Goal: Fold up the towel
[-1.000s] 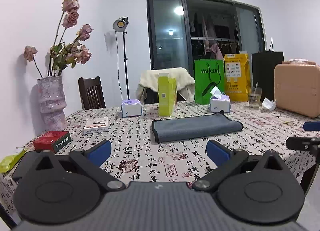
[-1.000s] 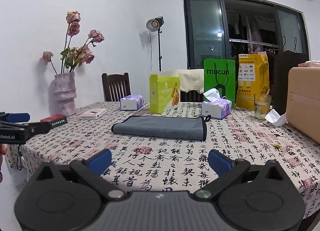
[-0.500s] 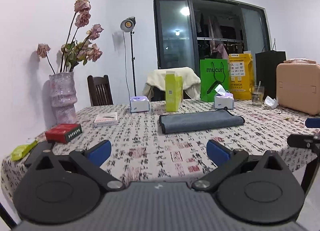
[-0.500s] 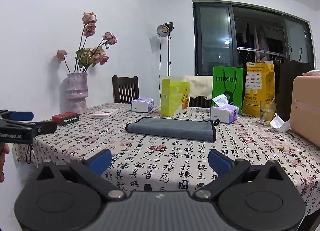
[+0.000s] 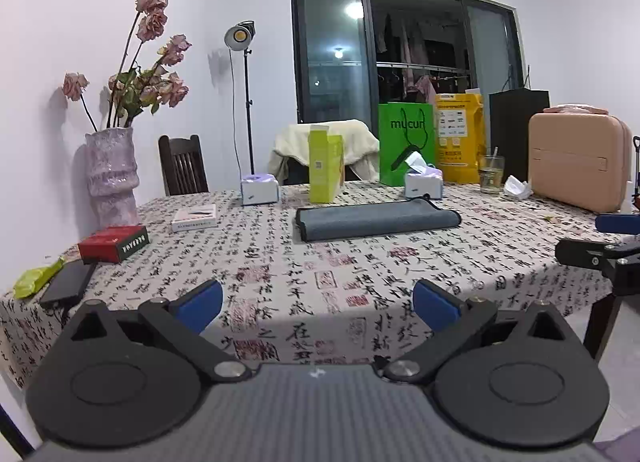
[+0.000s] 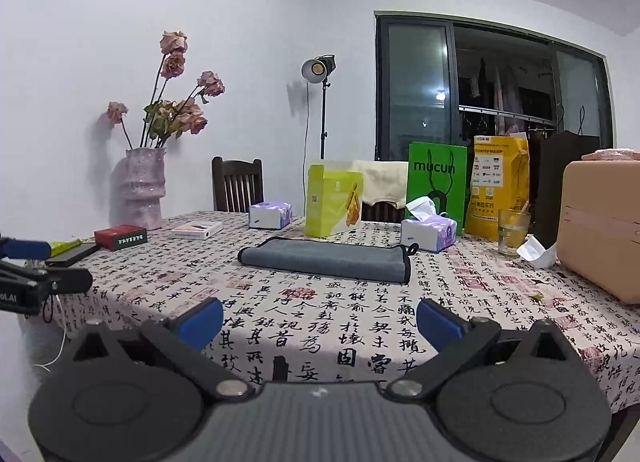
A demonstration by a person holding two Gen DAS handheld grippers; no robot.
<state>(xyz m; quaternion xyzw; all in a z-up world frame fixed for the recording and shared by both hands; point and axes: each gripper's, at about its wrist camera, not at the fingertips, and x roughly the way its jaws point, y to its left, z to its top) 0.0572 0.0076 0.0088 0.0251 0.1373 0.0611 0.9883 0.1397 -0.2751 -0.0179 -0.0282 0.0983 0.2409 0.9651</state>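
A grey towel (image 5: 376, 219) lies folded flat in a long strip on the table with the calligraphy-print cloth (image 5: 320, 274); it also shows in the right wrist view (image 6: 326, 259). My left gripper (image 5: 318, 304) is open and empty, held off the table's near edge, well short of the towel. My right gripper (image 6: 320, 322) is open and empty, also back over the near edge. Each gripper shows at the side of the other's view: the right one (image 5: 600, 240) and the left one (image 6: 36, 266).
On the table stand a vase of dried roses (image 5: 112, 174), a red box (image 5: 114, 244), a phone (image 5: 66, 288), tissue packs (image 5: 260, 191), a yellow-green carton (image 5: 326, 168), a green bag (image 5: 406, 144), a glass (image 5: 491, 174) and a pink case (image 5: 576, 166). Chairs stand behind.
Both grippers have drawn back from the table towards its near edge and dropped lower. The towel has not moved. Both jaws stay open.
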